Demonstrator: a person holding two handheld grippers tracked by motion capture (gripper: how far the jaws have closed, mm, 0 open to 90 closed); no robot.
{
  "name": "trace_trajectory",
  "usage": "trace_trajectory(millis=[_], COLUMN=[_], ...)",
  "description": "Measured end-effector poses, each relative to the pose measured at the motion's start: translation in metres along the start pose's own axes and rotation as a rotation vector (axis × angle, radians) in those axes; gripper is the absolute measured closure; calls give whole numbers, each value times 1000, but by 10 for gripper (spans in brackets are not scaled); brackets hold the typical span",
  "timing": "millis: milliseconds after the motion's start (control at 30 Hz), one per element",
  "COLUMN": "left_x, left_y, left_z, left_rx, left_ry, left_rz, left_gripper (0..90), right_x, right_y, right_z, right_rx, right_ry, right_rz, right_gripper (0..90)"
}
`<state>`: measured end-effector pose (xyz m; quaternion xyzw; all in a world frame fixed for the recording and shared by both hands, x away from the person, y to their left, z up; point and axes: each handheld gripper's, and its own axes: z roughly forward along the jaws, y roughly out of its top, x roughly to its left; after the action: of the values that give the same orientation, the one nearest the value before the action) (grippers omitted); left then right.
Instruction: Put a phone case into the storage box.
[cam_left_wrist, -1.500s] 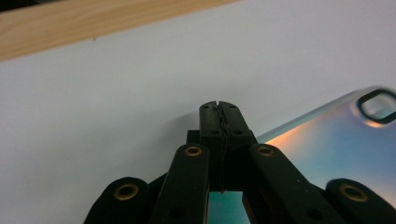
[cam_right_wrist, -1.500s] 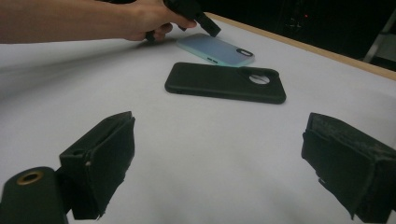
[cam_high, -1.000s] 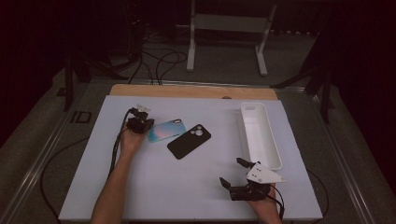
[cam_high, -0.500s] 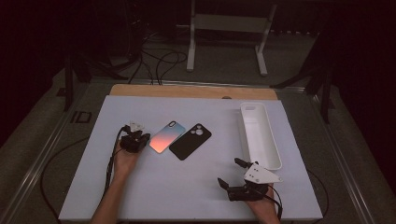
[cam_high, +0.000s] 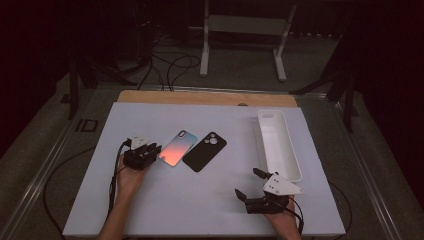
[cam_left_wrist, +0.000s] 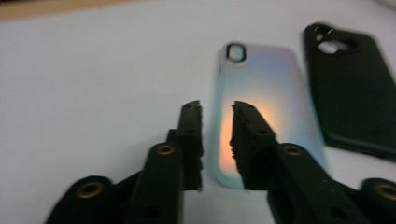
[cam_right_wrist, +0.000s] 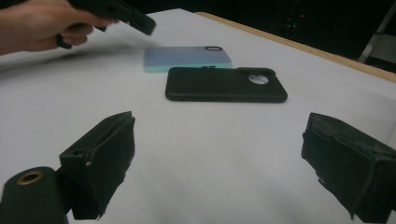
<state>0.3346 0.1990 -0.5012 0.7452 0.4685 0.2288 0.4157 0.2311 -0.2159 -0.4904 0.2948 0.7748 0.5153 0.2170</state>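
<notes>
- Since the frame a second ago, the left tongs have been drawn back toward the near left, and the iridescent phone case, covered by them then, now lies in plain sight just beside them.
- Left tongs: the jaws are seen almost closed with a narrow gap and nothing between them; in the left gripper view the tips hang over the near end of the iridescent phone case, and contact cannot be told.
- Right tongs: released, jaws wide apart and empty, held at the near right of the worktop, well apart from both cases.
- The iridescent phone case lies flat, camera hole at its far end, beside a black phone case on its right; whether the two edges touch cannot be told.
- A white tray stands along the right side, empty so far as can be seen.
- Handling, as a judgement: the case is probably a light, thin shell, somewhat flexible, with a glossy back that may slip under a pinch.
- Lying flat, it offers little to grip from above; a hold is best taken across a long edge or at the near short end, one jaw slid under the lip.
- A push could send it sliding into the black phone case, so gentle closure is advised.
</notes>
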Motion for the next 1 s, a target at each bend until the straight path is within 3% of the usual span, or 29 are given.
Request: trace_trajectory(millis=[100, 167, 267, 333, 367, 433, 567, 667, 900, 1000], left_x=[-5, -13, -18, -20, -22, -22, -22, -21, -18, -20], left_y=[-1, -6, -11, -16, -19, -25, -40, -44, -48, -48], left_z=[-13, -31, -42, -52, -57, -64, -76, -80, -85, -84], left_rx=[-50, -93, -108, -128, -133, -132, -118, -116, -129, -119], left_ry=[-34, -59, -39, -41, -30, -34, -19, -34, -26, -17], left_rz=[-2, 27, 45, 40, 32, 15, 0, -6, -16, 0], left_gripper=[618, 535, 364, 275, 275, 154, 89, 11, 0, 0], right_x=[0, -1, -2, -3, -3, -5, -6, -6, -7, -7], right_y=[0, 0, 0, 1, 1, 1, 2, 2, 3, 3], right_z=[0, 0, 0, 0, 0, -1, -1, -2, -8, -9], right_rx=[1, 0, -1, -2, -2, -6, -9, -12, -29, -35], right_ry=[-2, -4, -3, -5, -5, -9, -9, -11, -28, -31], right_rz=[0, -2, 3, 4, 4, 6, 8, 7, -4, -5], right_gripper=[95, 95, 95, 95, 95, 95, 95, 96, 97, 98])
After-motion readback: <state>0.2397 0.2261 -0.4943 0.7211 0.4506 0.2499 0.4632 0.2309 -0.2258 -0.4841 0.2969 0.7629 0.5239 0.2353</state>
